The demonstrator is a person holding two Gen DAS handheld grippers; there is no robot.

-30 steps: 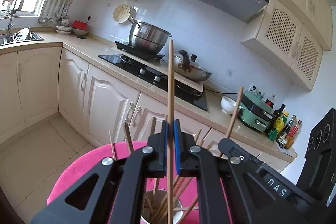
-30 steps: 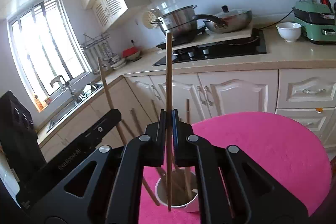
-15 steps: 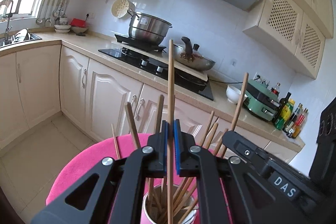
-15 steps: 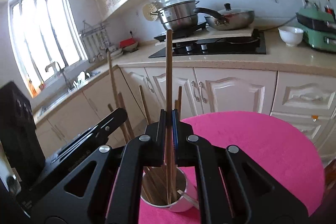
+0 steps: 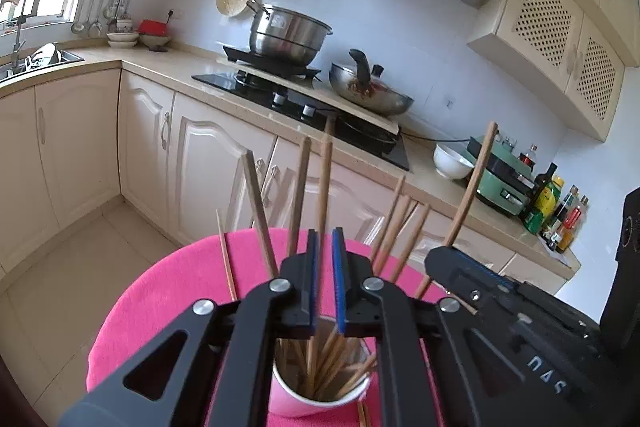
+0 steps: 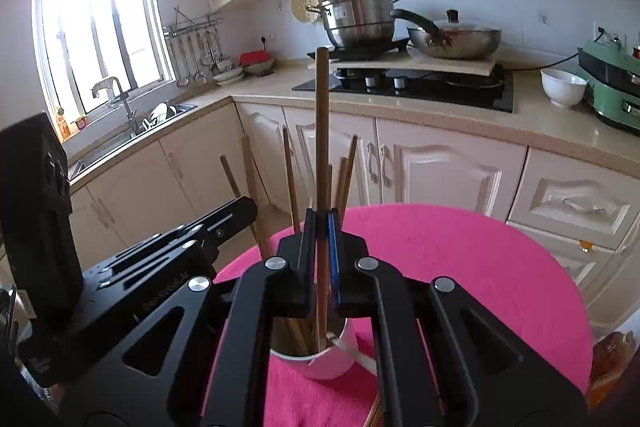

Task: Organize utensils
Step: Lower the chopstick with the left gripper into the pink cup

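my left claw is opening, a chopstick loose between its pads above the cup. my right claw pinches another chopstick upright over that cup on the pink surface.

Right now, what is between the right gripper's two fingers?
One upright chopstick, clamped, its lower end inside the cup below. The right wrist view shows it.
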